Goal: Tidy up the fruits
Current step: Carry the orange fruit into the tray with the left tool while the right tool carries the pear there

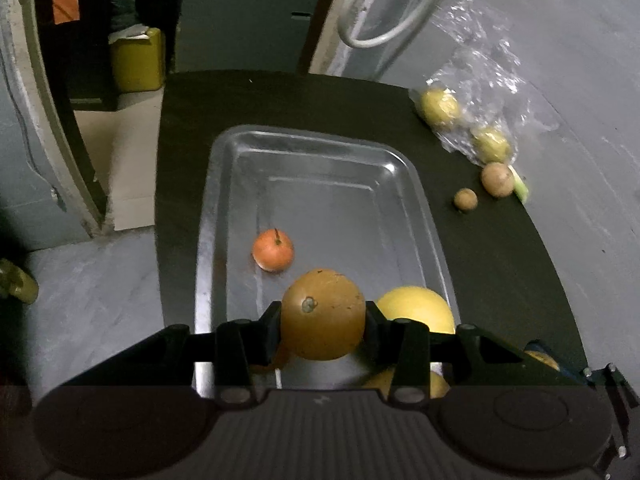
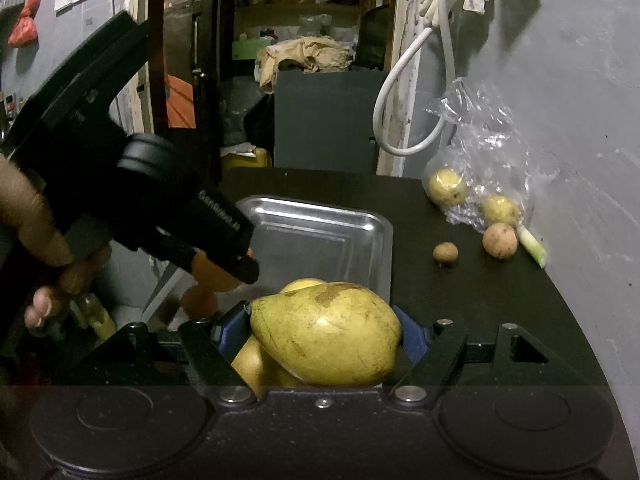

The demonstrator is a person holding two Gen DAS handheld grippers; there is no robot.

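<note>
Far half of tray (image 1: 320,200) bare; near end crowded, perhaps three fruits beside red fruit (image 1: 273,250).

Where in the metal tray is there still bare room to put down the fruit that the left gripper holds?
The far half of the tray, beyond the small orange fruit, lies bare up to its far rim. The near end is crowded: the yellow fruit lies there, beside the brown-orange fruit in the left gripper.

Shiny metal tray (image 1: 224,184), matt dark table (image 1: 500,260), crinkled clear plastic bag (image 1: 488,68)
</note>
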